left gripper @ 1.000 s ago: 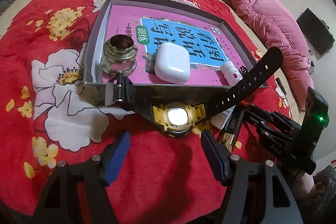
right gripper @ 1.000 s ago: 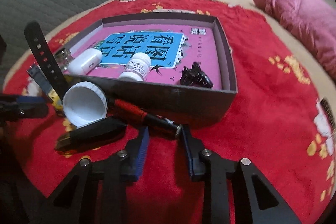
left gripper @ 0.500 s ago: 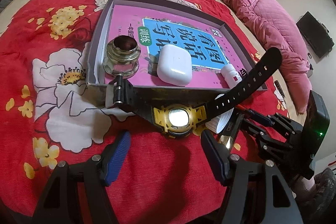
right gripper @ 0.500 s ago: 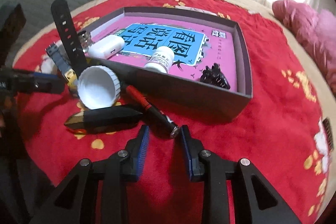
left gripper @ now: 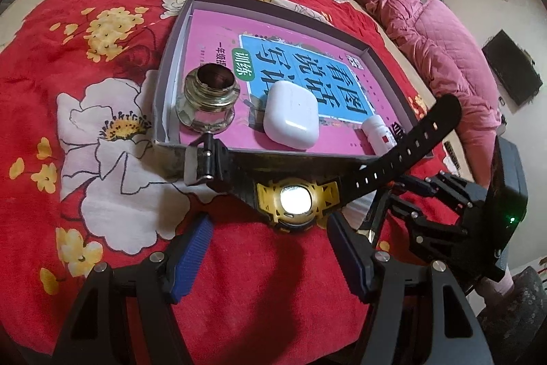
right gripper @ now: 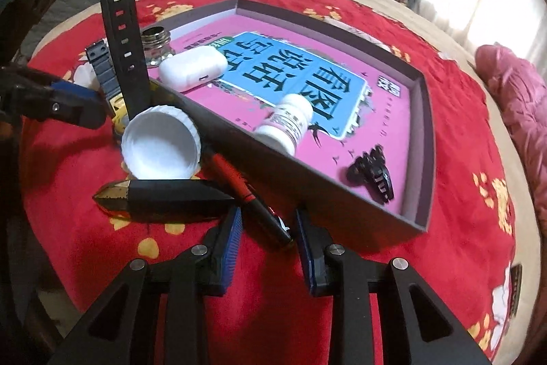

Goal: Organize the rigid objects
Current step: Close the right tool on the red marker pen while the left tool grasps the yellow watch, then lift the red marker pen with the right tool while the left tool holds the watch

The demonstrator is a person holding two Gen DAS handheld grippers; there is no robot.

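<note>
A soft red blanket [left gripper: 102, 5] with big white and yellow flowers covers the bed. On the left, the left gripper [left gripper: 268, 245] is spread wide with nothing in it. Just past its blue ridged fingers [left gripper: 191, 248] lies a watch [left gripper: 295, 199] with a shiny round face, yellow edge and black rubber strap. Behind it sits a flat gray box [left gripper: 177, 33] with a smooth pink book inside. A shiny metal jar [left gripper: 208, 98], a smooth white case [left gripper: 290, 113] and a small white bottle [right gripper: 287, 122] rest on the book, plus a black hair clip [right gripper: 371, 170]. Further right, the right gripper [right gripper: 268, 238] is apart around the end of a red and black pen [right gripper: 251, 199]. A round white cap [right gripper: 160, 144] and a long black bar [right gripper: 167, 199] crowd beside the pen.
</note>
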